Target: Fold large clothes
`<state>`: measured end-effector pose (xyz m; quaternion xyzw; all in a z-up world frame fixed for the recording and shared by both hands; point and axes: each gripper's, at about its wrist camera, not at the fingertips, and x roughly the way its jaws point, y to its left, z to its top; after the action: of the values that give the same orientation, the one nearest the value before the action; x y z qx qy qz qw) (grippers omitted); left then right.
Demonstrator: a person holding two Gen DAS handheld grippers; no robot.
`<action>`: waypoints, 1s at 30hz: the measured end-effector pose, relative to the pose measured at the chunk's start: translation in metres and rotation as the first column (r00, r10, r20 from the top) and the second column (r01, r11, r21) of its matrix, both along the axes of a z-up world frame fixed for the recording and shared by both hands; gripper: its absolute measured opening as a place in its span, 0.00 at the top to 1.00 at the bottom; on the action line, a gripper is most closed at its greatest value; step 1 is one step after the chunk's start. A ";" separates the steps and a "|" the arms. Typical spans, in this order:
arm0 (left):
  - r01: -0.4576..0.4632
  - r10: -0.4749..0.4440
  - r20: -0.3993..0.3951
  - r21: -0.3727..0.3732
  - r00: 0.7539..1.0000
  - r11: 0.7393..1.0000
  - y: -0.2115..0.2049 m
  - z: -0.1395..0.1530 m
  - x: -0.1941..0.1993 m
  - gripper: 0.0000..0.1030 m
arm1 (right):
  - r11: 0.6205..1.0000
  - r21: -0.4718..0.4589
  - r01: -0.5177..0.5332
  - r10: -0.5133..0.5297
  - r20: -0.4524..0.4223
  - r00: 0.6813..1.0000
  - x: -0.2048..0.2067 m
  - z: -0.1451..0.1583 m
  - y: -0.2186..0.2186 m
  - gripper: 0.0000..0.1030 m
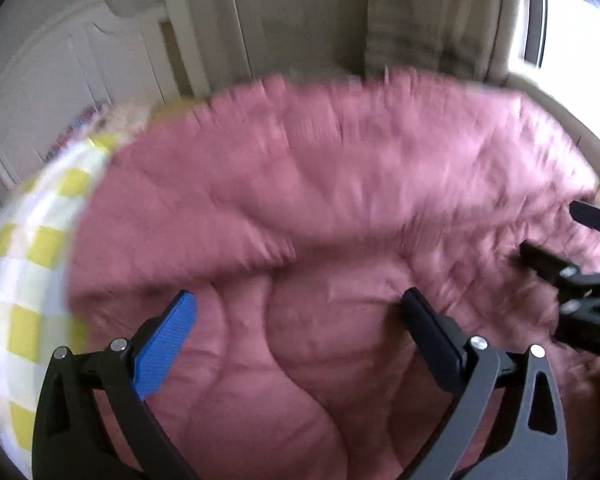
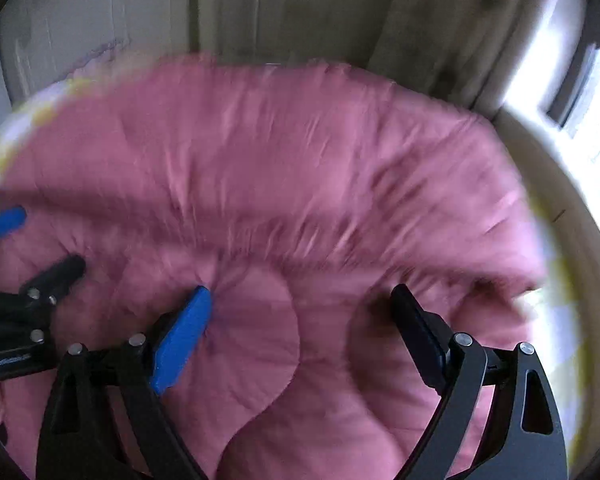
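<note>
A pink quilted garment (image 1: 300, 208) lies spread and rumpled across a bed, a thick fold running sideways through its middle; motion blur smears its far edge. Under it shows a yellow-and-white checked bedsheet (image 1: 28, 240), bare at the left in the left wrist view and at the right edge in the right wrist view. Behind stand a white carved headboard (image 1: 60, 92), beige curtains (image 2: 440, 32) and a bright window (image 2: 580, 112). The left tongs (image 1: 300, 300) hang with jaws apart just over the near quilted part, clasping nothing. The right tongs (image 2: 304, 296) are likewise apart above the fabric, just beside the left pair.
</note>
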<state>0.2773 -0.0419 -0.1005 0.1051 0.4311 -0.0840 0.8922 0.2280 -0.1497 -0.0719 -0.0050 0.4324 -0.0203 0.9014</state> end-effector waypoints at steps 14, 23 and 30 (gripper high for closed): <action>-0.277 0.276 -0.036 -0.222 0.961 0.935 0.125 -0.003 -0.005 0.02 | 0.959 0.071 0.275 -0.273 -0.030 0.961 -0.039 -0.005 -0.100 0.11; -0.035 0.066 0.182 -0.168 0.981 0.985 0.044 0.024 -0.066 0.02 | 0.997 0.004 -0.077 0.077 0.069 0.995 -0.075 0.019 0.006 0.11; 0.057 -0.058 -0.010 -0.101 0.998 0.993 0.008 -0.017 -0.050 0.02 | 0.997 0.009 -0.074 0.074 -0.018 0.997 -0.072 0.001 0.004 0.05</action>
<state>0.2269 -0.0340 -0.1171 0.0719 0.4288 -0.1321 0.8908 0.1560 -0.1453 -0.0705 -0.0175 0.4404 0.0151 0.8975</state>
